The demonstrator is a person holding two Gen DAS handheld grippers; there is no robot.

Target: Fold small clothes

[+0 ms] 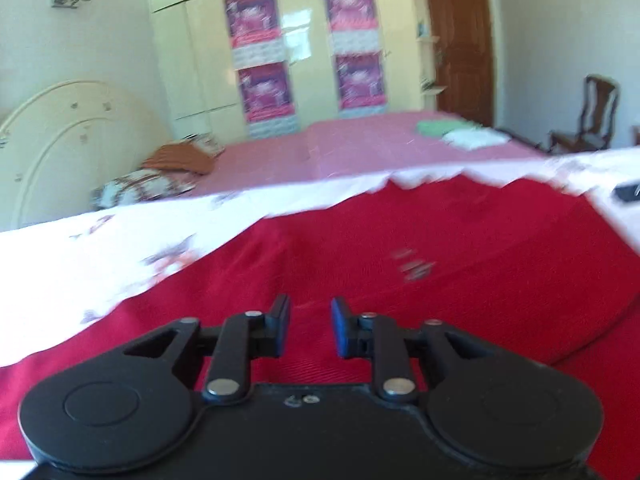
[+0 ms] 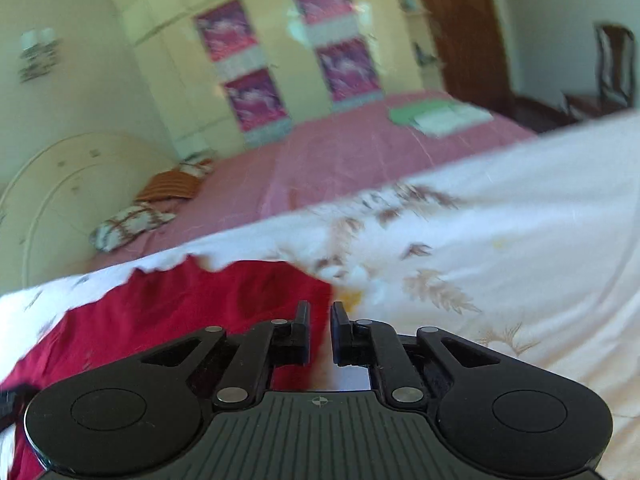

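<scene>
Beneath my left gripper, jaws narrowly parted and empty, lay a red garment; my right gripper stood nearly closed at its edge on the floral sheet, grip unclear.

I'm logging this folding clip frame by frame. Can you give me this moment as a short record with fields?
garment: red cloth, spread on the white floral sheet
left gripper: over the red cloth, jaws slightly apart, nothing between them
right gripper: at the cloth's right edge, jaws narrowly apart, red fabric in the gap; grip unclear
background: pink bed with folded green and white items
image quality: motion blur
</scene>
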